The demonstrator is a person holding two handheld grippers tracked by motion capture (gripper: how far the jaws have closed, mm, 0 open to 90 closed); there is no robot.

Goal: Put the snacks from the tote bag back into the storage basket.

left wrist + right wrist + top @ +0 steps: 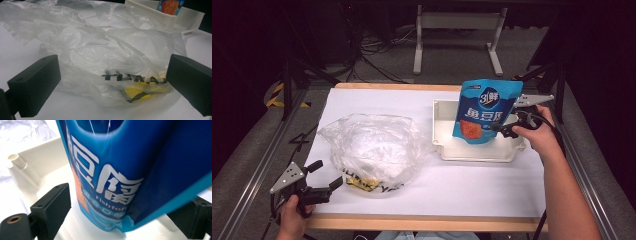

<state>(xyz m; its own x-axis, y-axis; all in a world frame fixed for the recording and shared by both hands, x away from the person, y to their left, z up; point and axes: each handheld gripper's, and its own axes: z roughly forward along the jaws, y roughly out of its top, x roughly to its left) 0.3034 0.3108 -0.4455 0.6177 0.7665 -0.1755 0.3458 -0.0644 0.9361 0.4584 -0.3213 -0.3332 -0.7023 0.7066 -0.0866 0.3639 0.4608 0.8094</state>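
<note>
A blue snack pouch [484,107] with white lettering stands tilted in a white tray [477,156] at the right of the table. My right gripper [502,129] reaches in from the right at the pouch's lower edge. In the right gripper view the pouch [120,170] hangs between the jaws; the left jaw stands apart from it and the right jaw is partly hidden behind it. A crumpled clear plastic bag [372,145] lies left of centre with something yellow [136,92] inside. My left gripper [326,175] rests open at the bag's near left, with nothing held.
A white sheet [472,185] covers the table, with a wooden edge along the front. Metal rails run along both sides. Beyond the far edge there is dark floor with cables and a white stand [457,30]. The tray has a small peg [16,160] at one corner.
</note>
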